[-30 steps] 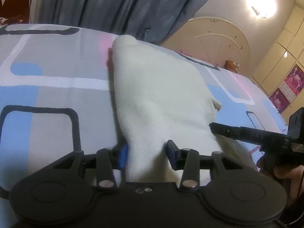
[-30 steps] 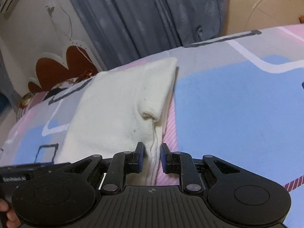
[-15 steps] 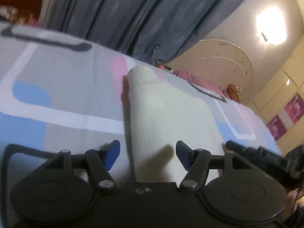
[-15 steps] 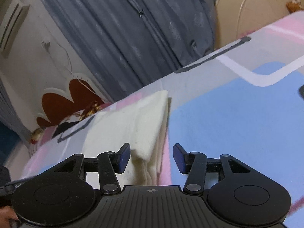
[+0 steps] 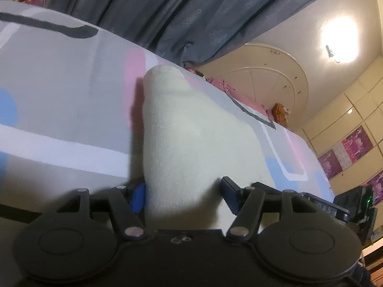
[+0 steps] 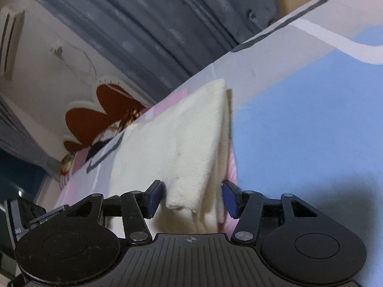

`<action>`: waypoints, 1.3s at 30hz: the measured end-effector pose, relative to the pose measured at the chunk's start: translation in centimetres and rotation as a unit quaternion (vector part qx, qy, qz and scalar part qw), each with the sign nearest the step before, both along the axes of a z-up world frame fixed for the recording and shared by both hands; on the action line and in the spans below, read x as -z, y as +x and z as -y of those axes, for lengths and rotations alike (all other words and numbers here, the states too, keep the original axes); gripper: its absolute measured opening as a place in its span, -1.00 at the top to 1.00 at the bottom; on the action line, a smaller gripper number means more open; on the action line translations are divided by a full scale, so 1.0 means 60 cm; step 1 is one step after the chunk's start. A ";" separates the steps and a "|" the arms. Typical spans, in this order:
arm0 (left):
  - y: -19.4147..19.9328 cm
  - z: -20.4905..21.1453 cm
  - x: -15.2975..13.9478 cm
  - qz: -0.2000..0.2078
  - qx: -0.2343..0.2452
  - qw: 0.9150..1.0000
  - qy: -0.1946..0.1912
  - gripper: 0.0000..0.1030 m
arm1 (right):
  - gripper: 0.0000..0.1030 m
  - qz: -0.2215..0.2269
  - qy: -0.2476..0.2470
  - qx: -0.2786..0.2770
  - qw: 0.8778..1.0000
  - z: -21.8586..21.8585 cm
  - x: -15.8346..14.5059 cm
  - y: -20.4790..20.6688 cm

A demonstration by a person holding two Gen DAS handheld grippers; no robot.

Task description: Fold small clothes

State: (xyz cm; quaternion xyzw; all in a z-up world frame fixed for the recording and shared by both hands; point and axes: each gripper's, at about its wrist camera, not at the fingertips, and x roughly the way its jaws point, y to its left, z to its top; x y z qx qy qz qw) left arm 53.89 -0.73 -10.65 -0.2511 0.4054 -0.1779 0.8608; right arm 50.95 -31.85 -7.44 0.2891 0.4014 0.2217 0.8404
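A cream knitted garment (image 5: 196, 138) lies folded on the patterned bedsheet (image 5: 59, 83). In the left wrist view its near end runs between the blue pads of my left gripper (image 5: 183, 192), which is open; the left pad sits right at the cloth's side and the right pad stands clear. In the right wrist view the garment (image 6: 182, 143) shows its layered right edge between the pads of my right gripper (image 6: 192, 197). Those jaws are opening, with gaps on both sides of the cloth. Neither gripper presses on it.
Grey curtains (image 5: 191, 12) hang behind the bed. A cream arched headboard (image 5: 263, 83) and wardrobe doors (image 5: 354, 129) stand to the right, under a bright wall lamp (image 5: 340, 38). A red flower-shaped ornament (image 6: 95, 119) hangs at the other end. Blue sheet (image 6: 311, 119) spreads right of the garment.
Both grippers were shut on the garment's near edge a second ago. Both have since opened and released it, drawing back along the bed and rolling.
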 end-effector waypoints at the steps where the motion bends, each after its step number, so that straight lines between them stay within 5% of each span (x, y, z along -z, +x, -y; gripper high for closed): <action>1: -0.001 0.005 -0.003 0.002 0.001 1.000 0.009 -0.20 | -0.05 0.002 -0.013 -0.003 1.000 -0.006 -0.004 0.001; 4: -0.003 0.021 -0.011 0.006 0.006 0.999 0.038 -0.20 | 0.05 0.016 -0.064 -0.012 0.998 -0.034 -0.017 0.003; 8: -0.011 0.041 -0.035 0.031 0.021 0.996 0.080 0.36 | 0.36 0.044 -0.119 -0.016 0.992 -0.070 -0.031 -0.015; 13: -0.068 0.042 -0.086 0.103 0.031 0.989 0.104 0.36 | 0.42 0.102 -0.133 -0.004 0.986 -0.078 -0.091 -0.065; 15: -0.072 0.038 -0.063 0.076 0.033 0.991 0.106 0.35 | 0.42 0.110 -0.140 -0.009 0.984 -0.081 -0.090 -0.085; 18: -0.063 0.033 -0.018 0.042 0.027 0.994 0.101 0.25 | 0.42 0.049 -0.179 -0.022 0.982 -0.111 -0.035 -0.074; 21: -0.071 0.018 -0.039 0.050 0.019 0.995 0.088 0.33 | 0.41 0.042 -0.159 -0.002 0.986 -0.111 -0.042 -0.075; 28: -0.113 -0.054 -0.094 0.086 0.010 0.990 0.114 0.34 | 0.42 0.104 -0.176 -0.031 0.978 -0.186 -0.104 -0.121; 34: -0.156 -0.181 -0.128 0.075 -0.021 0.984 0.161 0.34 | 0.42 0.110 -0.135 -0.072 0.982 -0.329 -0.099 -0.132; 39: -0.189 -0.296 -0.125 0.070 -0.052 0.983 0.159 0.34 | 0.42 0.105 -0.093 -0.101 0.985 -0.455 -0.079 -0.119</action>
